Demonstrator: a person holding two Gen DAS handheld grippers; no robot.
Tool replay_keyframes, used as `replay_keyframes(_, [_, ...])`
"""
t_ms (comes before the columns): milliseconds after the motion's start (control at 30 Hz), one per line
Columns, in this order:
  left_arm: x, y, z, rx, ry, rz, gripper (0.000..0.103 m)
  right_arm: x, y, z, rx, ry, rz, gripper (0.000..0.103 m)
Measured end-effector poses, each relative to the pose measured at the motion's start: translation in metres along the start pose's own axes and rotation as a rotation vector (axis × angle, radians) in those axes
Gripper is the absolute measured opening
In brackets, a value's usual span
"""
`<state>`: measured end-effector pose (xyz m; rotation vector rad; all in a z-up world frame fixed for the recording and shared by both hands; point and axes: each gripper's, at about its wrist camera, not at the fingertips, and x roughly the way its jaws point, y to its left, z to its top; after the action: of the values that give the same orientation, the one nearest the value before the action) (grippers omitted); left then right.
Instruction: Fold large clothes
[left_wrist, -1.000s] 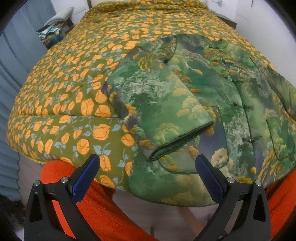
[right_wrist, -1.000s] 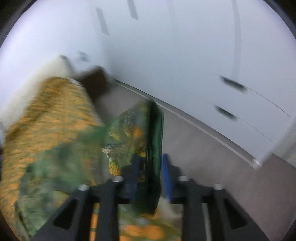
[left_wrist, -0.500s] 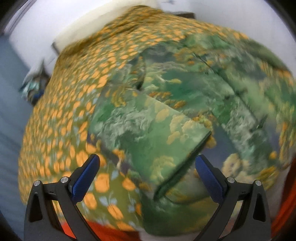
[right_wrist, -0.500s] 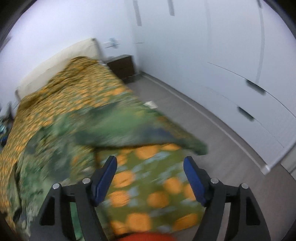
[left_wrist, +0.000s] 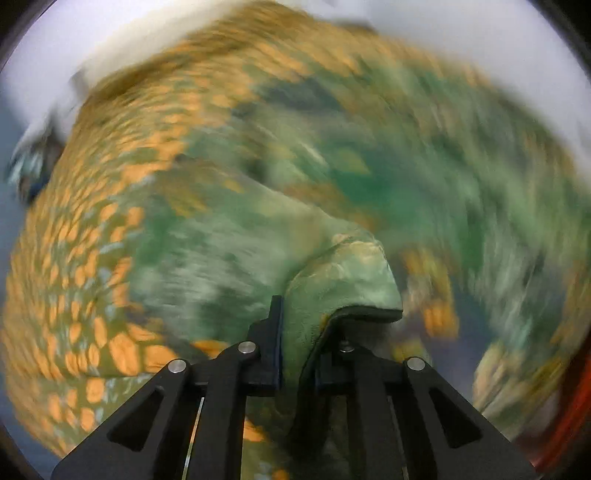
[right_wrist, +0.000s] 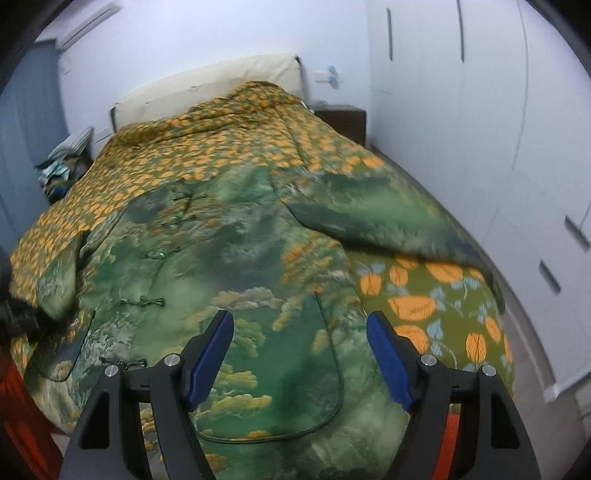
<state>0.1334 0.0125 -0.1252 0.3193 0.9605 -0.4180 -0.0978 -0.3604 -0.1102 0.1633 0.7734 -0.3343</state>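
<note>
While the left tongs (left_wrist: 295, 325) pinch the jacket's sleeve cuff (left_wrist: 343, 280), it may slip.
Right tongs (right_wrist: 299, 350) hover spread over the jacket (right_wrist: 221, 258); hem at six o'clock unheld, could drag.

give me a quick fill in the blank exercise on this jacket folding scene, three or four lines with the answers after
1. The left gripper is shut on the cuff of the jacket's ____.
2. The right gripper hangs over the green jacket with its jaws ____.
3. The jacket lies on a bedspread patterned in the colour ____.
4. Tall white ____ doors stand to the right of the bed.

Missing words: sleeve; open; orange; wardrobe
</note>
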Motion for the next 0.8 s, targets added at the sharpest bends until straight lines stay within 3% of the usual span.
replay_keyframes(67, [-0.03,0.052,0.013,-0.163,-0.068,-0.011,0.009,-0.004,0.003,0.001,-0.008,-0.012,-0.002,0.074])
replay_keyframes(167, [-0.072,0.144,0.018,-0.383,-0.16,0.05,0.009,-0.012,0.005,0.002,-0.012,-0.026,-0.002,0.074])
replay_keyframes(267, [-0.09,0.241,0.003,-0.568,-0.182,0.233,0.012,-0.016,0.008,0.004,-0.007,-0.035,0.004,0.074])
replay_keyframes(300, [-0.088,0.269,-0.006,-0.622,-0.157,0.286,0.017,-0.016,0.009,0.005,-0.005,-0.036,0.009,0.074])
replay_keyframes(367, [-0.077,0.323,-0.033,-0.751,-0.063,0.426,0.053,-0.015,0.011,0.005,-0.002,-0.031,0.02,0.074])
replay_keyframes(433, [-0.071,0.354,-0.059,-0.838,0.012,0.528,0.067,-0.013,0.014,0.005,-0.002,-0.023,0.028,0.074])
replay_keyframes(467, [-0.073,0.363,-0.076,-0.883,0.02,0.544,0.067,-0.013,0.015,0.006,-0.003,-0.02,0.03,0.074])
replay_keyframes(567, [-0.082,0.355,-0.109,-0.944,-0.005,0.465,0.072,-0.014,0.016,0.006,-0.009,-0.019,0.024,0.074])
replay_keyframes(633, [-0.081,0.329,-0.115,-0.889,0.003,0.396,0.073,-0.013,0.015,0.006,-0.011,-0.015,0.021,0.077])
replay_keyframes(700, [-0.076,0.291,-0.114,-0.816,0.013,0.286,0.077,-0.008,0.012,0.006,-0.002,-0.001,0.02,0.077])
replay_keyframes(800, [-0.053,0.209,-0.1,-0.662,0.055,0.041,0.082,0.006,0.003,0.009,0.049,0.037,0.045,0.077])
